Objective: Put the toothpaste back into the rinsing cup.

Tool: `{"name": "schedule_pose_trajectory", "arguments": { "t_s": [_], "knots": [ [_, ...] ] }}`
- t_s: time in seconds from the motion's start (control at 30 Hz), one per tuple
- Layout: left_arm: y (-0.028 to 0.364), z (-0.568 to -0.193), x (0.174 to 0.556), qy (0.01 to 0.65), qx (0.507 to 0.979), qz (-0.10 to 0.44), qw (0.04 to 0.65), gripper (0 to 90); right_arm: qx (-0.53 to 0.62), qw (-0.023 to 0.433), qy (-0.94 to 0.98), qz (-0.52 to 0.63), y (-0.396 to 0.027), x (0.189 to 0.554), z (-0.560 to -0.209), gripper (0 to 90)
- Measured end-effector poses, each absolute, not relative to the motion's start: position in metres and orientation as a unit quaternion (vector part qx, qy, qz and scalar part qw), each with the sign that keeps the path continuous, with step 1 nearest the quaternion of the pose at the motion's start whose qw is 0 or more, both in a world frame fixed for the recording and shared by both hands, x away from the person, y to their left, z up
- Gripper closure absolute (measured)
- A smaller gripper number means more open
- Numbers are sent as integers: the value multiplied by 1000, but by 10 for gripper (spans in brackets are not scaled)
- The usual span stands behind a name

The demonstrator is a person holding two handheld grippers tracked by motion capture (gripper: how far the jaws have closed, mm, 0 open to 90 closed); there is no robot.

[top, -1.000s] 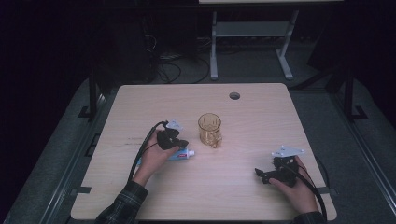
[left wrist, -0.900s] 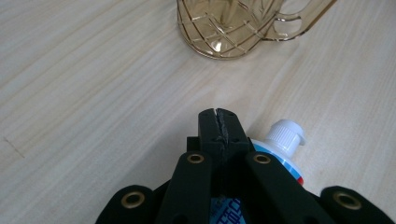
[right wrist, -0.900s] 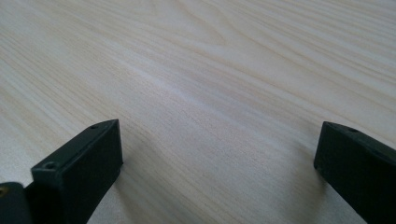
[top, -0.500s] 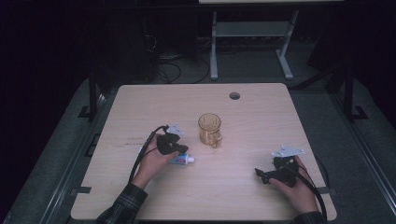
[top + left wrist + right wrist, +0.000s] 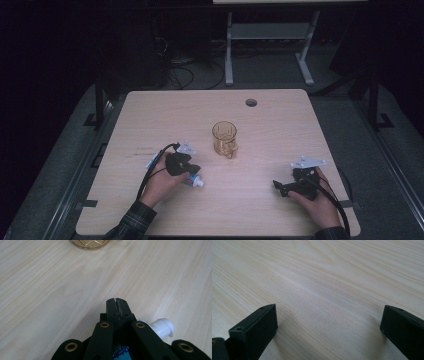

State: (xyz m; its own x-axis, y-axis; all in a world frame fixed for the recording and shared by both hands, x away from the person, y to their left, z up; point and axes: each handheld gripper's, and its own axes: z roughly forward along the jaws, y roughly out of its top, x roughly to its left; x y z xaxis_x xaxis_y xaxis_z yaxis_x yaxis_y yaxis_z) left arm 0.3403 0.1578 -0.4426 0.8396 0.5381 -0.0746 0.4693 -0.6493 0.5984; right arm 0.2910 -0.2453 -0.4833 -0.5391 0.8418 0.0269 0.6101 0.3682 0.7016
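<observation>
The left gripper (image 5: 192, 170) hangs low over the near left part of the table (image 5: 280, 120), its jaws pressed together at the tips. Under them lies a small tube (image 5: 121, 351) with a white ribbed cap (image 5: 163, 326) sticking out to one side; from here I cannot be sure whether the jaws pinch it or merely sit over it. It looks light and soft-bodied, likely to buckle if squeezed mid-length, so the stiffer shoulder next to the cap seems the better hold. An amber glass mug (image 5: 224, 139) stands near mid-table, apart from both hands, rigid and breakable. The right gripper (image 5: 280, 187) rests near the right edge, jaws spread wide over bare wood.
</observation>
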Motion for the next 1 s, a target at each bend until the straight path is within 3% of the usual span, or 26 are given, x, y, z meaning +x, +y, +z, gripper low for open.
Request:
{"name": "schedule_pose_trajectory", "arguments": {
  "t_s": [1.0],
  "knots": [
    [179,-441,292,269,908,47,318,900,448,171,809,339,-245,291,-483,5]
  ]
}}
